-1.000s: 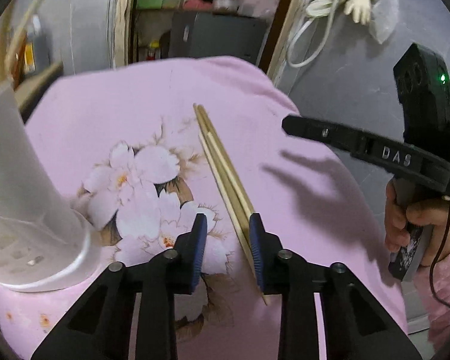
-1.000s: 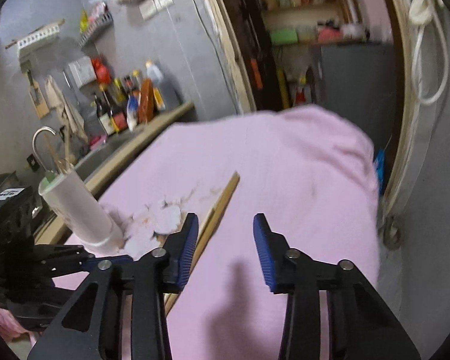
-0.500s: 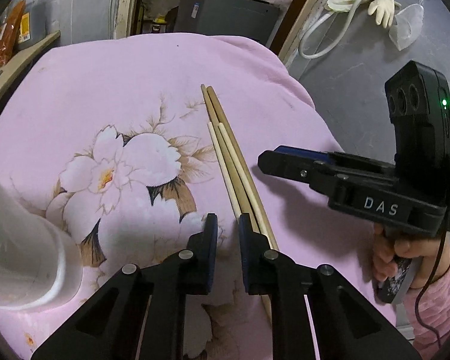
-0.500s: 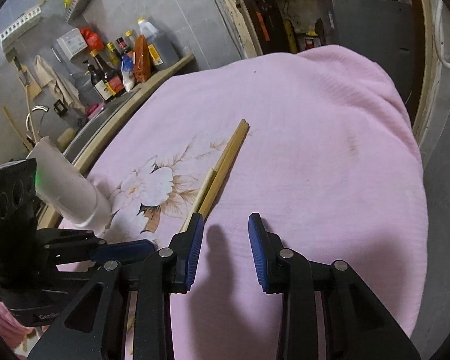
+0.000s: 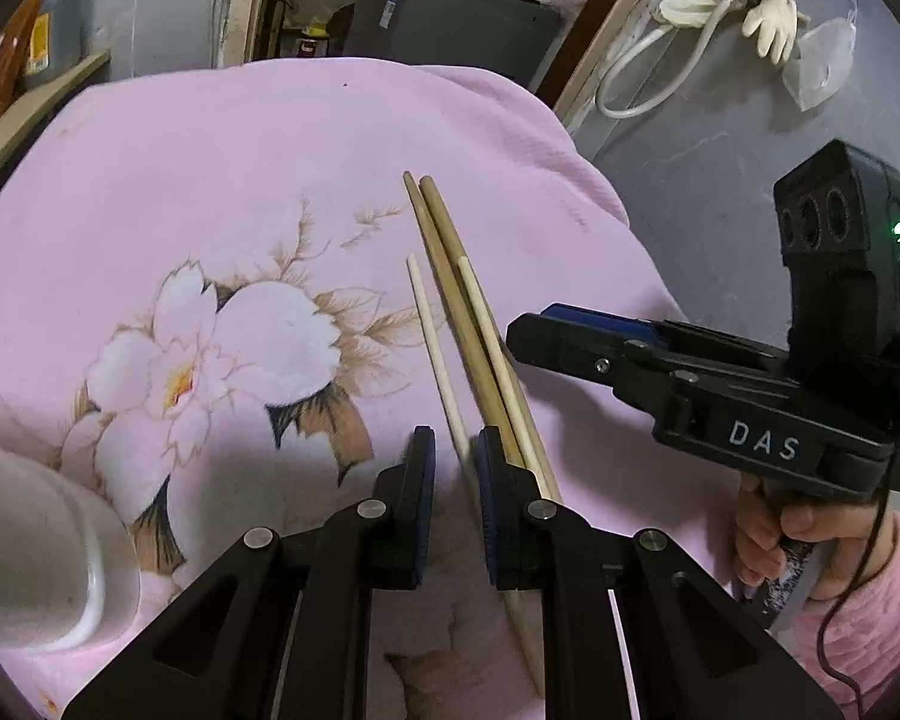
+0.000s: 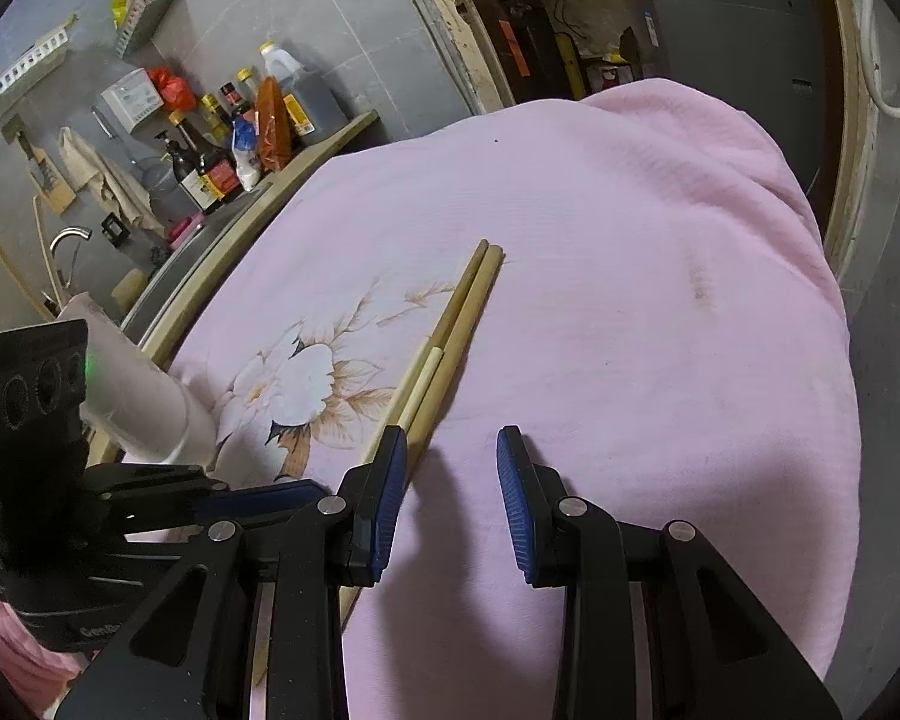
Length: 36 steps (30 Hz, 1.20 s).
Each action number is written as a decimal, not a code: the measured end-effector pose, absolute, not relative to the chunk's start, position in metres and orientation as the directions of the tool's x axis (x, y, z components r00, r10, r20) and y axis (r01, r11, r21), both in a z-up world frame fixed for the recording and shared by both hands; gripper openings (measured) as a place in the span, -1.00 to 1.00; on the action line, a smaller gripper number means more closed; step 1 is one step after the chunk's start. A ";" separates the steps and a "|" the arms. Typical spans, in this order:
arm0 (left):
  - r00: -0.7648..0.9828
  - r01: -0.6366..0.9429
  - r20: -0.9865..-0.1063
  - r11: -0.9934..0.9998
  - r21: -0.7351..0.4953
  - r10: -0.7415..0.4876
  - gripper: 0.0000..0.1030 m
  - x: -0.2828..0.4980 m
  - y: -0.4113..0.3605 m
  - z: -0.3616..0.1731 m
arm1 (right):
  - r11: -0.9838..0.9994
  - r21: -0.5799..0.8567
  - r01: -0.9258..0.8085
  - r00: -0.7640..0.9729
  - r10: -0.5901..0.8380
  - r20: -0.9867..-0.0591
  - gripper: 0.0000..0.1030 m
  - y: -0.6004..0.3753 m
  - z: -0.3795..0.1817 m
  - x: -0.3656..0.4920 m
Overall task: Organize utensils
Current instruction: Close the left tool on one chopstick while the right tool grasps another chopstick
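A: Pink cloth [image 5: 210, 180] held our four chopsticks [image 5: 453, 306] bunched, near the white cup [image 5: 30, 540].

B: We'd been narrowing the left gripper [image 5: 455, 444] round one pale stick [image 5: 429, 324] to single it out, not pinching yet. The right gripper [image 6: 450, 444] sat open, empty, alongside.

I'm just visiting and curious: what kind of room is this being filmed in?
Probably a lived-in home kitchen. Sauce and oil bottles crowd a ledge beside a tap, a cloth hangs on the tiled wall, and wooden chopsticks lie on a table draped in a pink flowered cloth.
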<state>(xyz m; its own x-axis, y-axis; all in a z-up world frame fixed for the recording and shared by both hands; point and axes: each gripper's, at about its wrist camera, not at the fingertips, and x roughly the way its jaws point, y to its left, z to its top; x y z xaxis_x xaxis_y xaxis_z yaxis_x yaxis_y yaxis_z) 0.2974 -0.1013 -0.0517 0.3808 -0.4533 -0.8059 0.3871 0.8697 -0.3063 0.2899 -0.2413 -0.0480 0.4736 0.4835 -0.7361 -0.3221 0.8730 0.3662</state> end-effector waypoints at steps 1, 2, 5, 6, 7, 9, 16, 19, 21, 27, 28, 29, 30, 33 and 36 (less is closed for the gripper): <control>0.383 0.388 -0.810 0.873 -0.296 -0.445 -0.78 0.299 -0.104 -0.052 | 0.874 0.366 -0.320 0.473 0.482 -0.738 -0.44 -0.241 -0.048 0.290; 0.384 0.387 -0.813 0.875 -0.289 -0.438 -0.78 0.300 -0.106 -0.052 | 0.876 0.364 -0.316 0.474 0.478 -0.739 -0.43 -0.241 -0.048 0.292; 0.385 0.367 -0.824 0.888 -0.277 -0.416 -0.90 0.305 -0.108 -0.053 | 0.882 0.358 -0.306 0.479 0.468 -0.743 -0.44 -0.243 -0.047 0.296; 0.381 0.349 -0.826 0.892 -0.288 -0.416 -0.91 0.307 -0.106 -0.053 | 0.884 0.359 -0.301 0.480 0.465 -0.744 -0.44 -0.244 -0.048 0.298; 0.380 0.335 -0.827 0.895 -0.295 -0.414 -0.92 0.307 -0.104 -0.054 | 0.886 0.358 -0.294 0.480 0.461 -0.746 -0.44 -0.244 -0.048 0.301; 0.390 0.303 -0.832 0.908 -0.288 -0.394 -0.93 0.307 -0.102 -0.053 | 0.889 0.359 -0.283 0.481 0.455 -0.749 -0.45 -0.243 -0.049 0.307; 0.406 0.272 -0.846 0.929 -0.250 -0.346 -0.94 0.291 -0.089 -0.051 | 0.895 0.359 -0.266 0.470 0.445 -0.762 -0.46 -0.234 -0.050 0.331; 0.403 0.262 -0.849 0.932 -0.250 -0.341 -0.94 0.284 -0.083 -0.049 | 0.893 0.361 -0.269 0.461 0.448 -0.766 -0.46 -0.230 -0.049 0.337; 0.401 0.259 -0.849 0.931 -0.256 -0.345 -0.94 0.278 -0.078 -0.048 | 0.890 0.367 -0.271 0.456 0.454 -0.766 -0.46 -0.227 -0.049 0.339; 0.396 0.268 -0.858 0.935 -0.233 -0.328 -0.94 0.266 -0.076 -0.043 | 0.907 0.306 -0.291 0.451 0.412 -0.792 -0.46 -0.211 -0.049 0.340; 0.393 0.273 -0.860 0.934 -0.229 -0.326 -0.94 0.266 -0.076 -0.043 | 0.911 0.300 -0.283 0.448 0.402 -0.798 -0.46 -0.211 -0.050 0.340; 0.385 0.276 -0.865 0.934 -0.226 -0.323 -0.94 0.267 -0.077 -0.043 | 0.914 0.299 -0.274 0.446 0.396 -0.803 -0.48 -0.210 -0.050 0.341; 0.378 0.275 -0.869 0.935 -0.224 -0.320 -0.94 0.269 -0.078 -0.043 | 0.918 0.290 -0.271 0.443 0.387 -0.809 -0.49 -0.210 -0.050 0.341; 0.358 0.285 -0.882 0.936 -0.209 -0.306 -0.94 0.276 -0.084 -0.043 | 0.933 0.239 -0.268 0.415 0.336 -0.845 -0.52 -0.202 -0.049 0.343; 0.346 0.286 -0.889 0.936 -0.204 -0.300 -0.93 0.281 -0.087 -0.043 | 0.942 0.193 -0.275 0.398 0.294 -0.869 -0.51 -0.195 -0.047 0.346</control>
<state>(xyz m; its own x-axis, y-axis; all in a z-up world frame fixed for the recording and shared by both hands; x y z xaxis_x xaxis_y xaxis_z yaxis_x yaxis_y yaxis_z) 0.2807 -0.0870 -0.0432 0.3456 -0.2995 -0.8893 0.2859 0.9363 -0.2042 0.3458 -0.1953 -0.0470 0.3979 0.2940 -0.8690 -0.2754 0.9418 0.1926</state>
